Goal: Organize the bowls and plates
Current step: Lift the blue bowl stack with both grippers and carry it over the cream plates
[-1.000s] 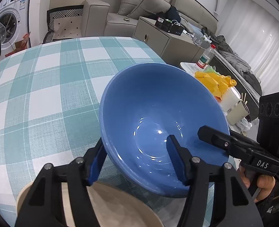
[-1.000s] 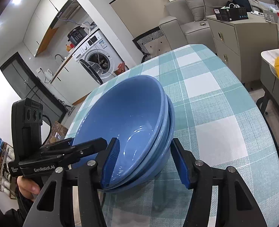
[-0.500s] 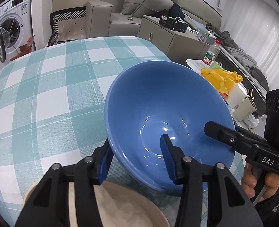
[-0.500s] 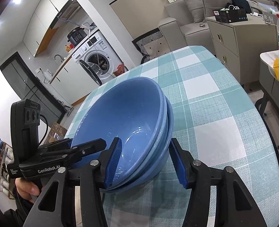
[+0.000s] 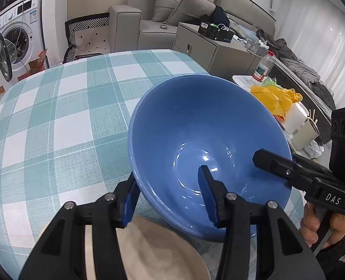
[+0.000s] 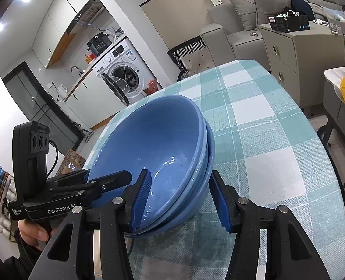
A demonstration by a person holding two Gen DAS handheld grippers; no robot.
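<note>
Narrowed, both tools [image 5: 170, 199] [image 6: 181, 200] straddle the blue bowls' [image 6: 158, 149] rim.

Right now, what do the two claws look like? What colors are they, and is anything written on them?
Both are black plastic with bright blue ribbed pads on the fingertips and silver screws. The left claw reads "GenRobot.AI" on its side and trails a black cable. The right claw reads "DAS". Each has a black box with three round lenses, and a bare hand holds the handle.
</note>
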